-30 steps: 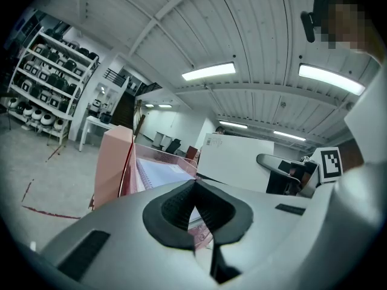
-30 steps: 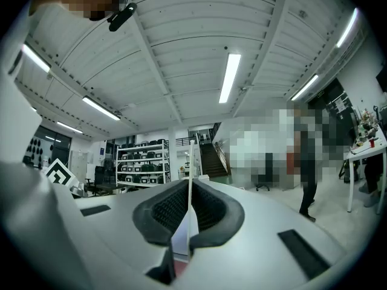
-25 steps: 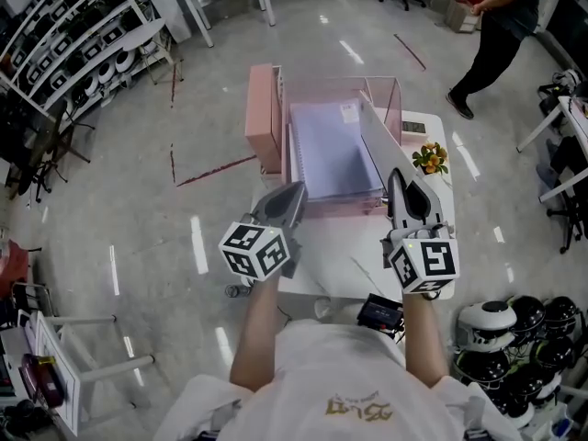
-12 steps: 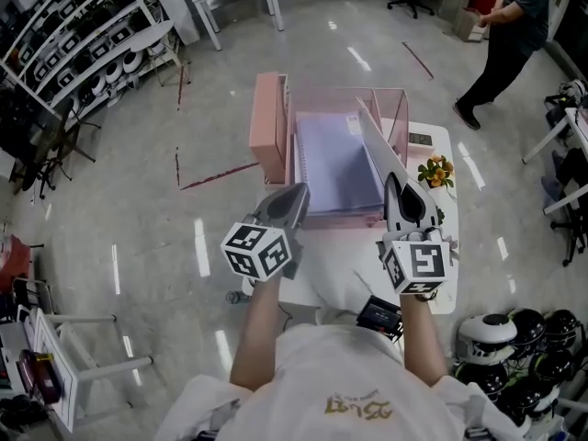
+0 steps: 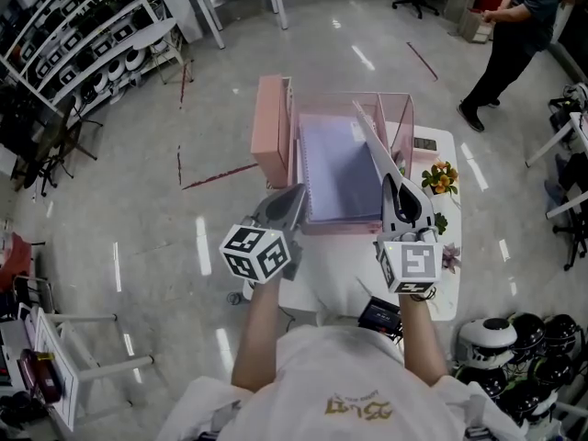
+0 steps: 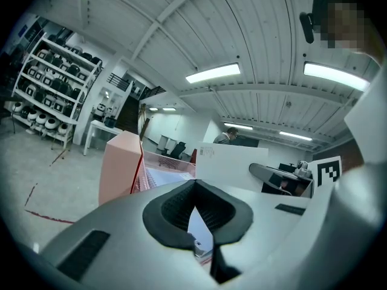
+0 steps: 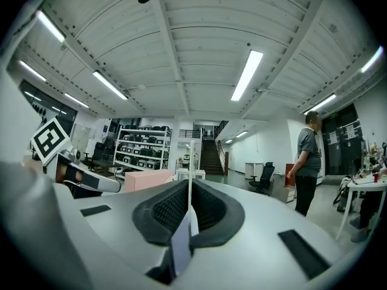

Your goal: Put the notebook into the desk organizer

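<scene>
A pink desk organizer (image 5: 269, 131) stands on the white table (image 5: 340, 265). A lavender spiral notebook (image 5: 335, 163) lies inside it. My right gripper (image 5: 400, 191) is shut on a thin white notebook (image 5: 375, 150), held on edge and slanting over the organizer's right side. In the right gripper view the notebook's edge (image 7: 190, 180) runs straight up between the pads. The left gripper view shows its white face with a barcode label (image 6: 242, 162) beside the organizer (image 6: 121, 168). My left gripper (image 5: 292, 196) hangs at the organizer's front left, shut and holding nothing.
A small pot of orange flowers (image 5: 439, 177) sits on the table to the right of the organizer. A black device (image 5: 378, 315) lies at the table's near edge. Helmets (image 5: 514, 338) are piled at the lower right, shelves (image 5: 73, 35) stand far left, and a person (image 5: 514, 35) walks at the far right.
My right gripper has carried the white notebook slightly forward and left over the organizer. The left gripper has hardly moved. The person at the back has stepped further right.
</scene>
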Tool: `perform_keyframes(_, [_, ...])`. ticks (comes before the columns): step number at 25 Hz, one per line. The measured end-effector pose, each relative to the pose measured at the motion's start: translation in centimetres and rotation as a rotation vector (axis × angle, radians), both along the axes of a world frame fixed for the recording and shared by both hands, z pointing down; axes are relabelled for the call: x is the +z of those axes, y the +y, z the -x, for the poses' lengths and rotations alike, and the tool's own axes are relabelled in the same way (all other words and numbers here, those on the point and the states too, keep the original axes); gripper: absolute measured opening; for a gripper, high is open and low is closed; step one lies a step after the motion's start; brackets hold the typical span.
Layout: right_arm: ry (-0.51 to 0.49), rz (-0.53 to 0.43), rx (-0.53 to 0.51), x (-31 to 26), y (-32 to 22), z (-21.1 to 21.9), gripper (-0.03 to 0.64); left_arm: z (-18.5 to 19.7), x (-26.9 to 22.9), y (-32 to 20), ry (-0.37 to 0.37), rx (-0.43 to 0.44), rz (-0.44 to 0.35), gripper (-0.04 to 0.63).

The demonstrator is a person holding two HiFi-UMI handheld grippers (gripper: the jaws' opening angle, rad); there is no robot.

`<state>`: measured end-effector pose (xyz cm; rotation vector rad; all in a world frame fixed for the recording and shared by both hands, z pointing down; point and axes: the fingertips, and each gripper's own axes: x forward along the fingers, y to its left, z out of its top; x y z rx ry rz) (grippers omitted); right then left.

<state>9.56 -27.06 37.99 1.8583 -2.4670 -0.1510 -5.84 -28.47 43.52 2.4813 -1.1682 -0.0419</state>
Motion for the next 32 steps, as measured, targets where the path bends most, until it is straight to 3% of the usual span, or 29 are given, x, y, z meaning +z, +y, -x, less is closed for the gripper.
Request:
perform_keyframes(9, [0.057, 0.011, -0.038, 0.8, -1.2, 1.3, 0.020, 0.0, 0.6, -0.5, 0.001, -0.002, 0.012, 0.017])
perform_keyframes(26, [0.058, 0.095, -0.128, 2.3, -3.4, 3.9, 0.021, 1.0, 0.7, -0.7, 0.010, -0.012, 0.025, 0.017])
perform_keyframes(32, [0.153, 0.140, -0.172, 3.5, -3.9, 5.9, 0.025, 1.1, 0.9, -0.7, 0.010, -0.017, 0.026, 0.017])
